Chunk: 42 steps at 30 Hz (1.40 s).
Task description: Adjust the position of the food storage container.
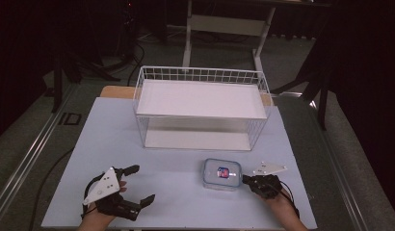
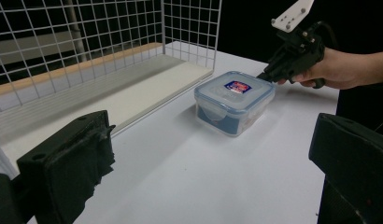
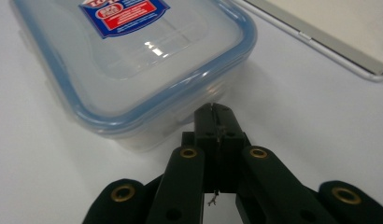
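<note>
At the left of the white table (image 1: 176, 197), the left gripper (image 1: 138, 185) rests with its jaws spread wide apart, nothing between them. Past the middle lies a clear lidded food container (image 1: 222, 173) with a blue seal and a red-and-blue label — it sits in front of the white wire basket (image 1: 201, 108). The right gripper (image 1: 245, 179) has its jaws pressed together, empty, tips touching the container's right rim.

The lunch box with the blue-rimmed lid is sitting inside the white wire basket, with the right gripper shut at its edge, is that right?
Not quite. The lunch box sits on the white table in front of the wire basket, not inside it, as the high view shows. The right gripper is indeed shut at its edge.
</note>
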Tool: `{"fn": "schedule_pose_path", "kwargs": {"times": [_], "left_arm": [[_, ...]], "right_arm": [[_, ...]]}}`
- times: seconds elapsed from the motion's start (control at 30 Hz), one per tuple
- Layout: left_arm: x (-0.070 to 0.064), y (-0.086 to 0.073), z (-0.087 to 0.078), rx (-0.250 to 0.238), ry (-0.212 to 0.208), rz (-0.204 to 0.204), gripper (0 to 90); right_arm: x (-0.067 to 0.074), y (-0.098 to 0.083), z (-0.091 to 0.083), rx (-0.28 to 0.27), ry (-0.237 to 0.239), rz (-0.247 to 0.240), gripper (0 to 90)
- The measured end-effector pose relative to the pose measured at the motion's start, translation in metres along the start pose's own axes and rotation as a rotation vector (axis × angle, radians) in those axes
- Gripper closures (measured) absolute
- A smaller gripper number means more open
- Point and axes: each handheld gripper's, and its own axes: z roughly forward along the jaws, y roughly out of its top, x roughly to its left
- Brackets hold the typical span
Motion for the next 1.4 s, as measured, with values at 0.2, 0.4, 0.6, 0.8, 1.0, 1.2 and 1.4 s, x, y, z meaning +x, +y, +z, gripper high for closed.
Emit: {"fn": "schedule_pose_path", "kwargs": {"times": [0.2,0.4,0.6,0.8,1.0,1.2,1.4], "left_arm": [[0.0,0.0,-0.001,-0.002,-0.002,-0.007,0.6],[0.0,0.0,0.0,0.003,-0.001,0.0,0.6],[0.0,-0.001,0.0,0.006,-0.004,-0.002,0.6],[-0.001,-0.001,0.0,0.008,-0.008,0.001,0.6],[-0.001,-0.001,0.001,0.01,-0.01,0.0,0.6],[-0.001,-0.001,0.0,0.014,-0.011,0.002,0.6],[-0.001,-0.001,0.001,0.017,-0.01,-0.001,0.6]], "right_arm": [[0.002,0.009,0.009,-0.007,0.006,-0.013,90.0],[0.011,0.02,0.021,-0.009,0.037,-0.032,90.0],[0.02,0.031,0.033,-0.016,0.04,-0.056,90.0],[0.025,0.039,0.044,-0.022,0.062,-0.058,90.0],[0.029,0.047,0.052,-0.027,0.079,-0.076,90.0],[0.03,0.051,0.055,-0.025,0.068,-0.086,89.9],[0.025,0.041,0.036,-0.032,0.026,-0.065,84.9]]}}
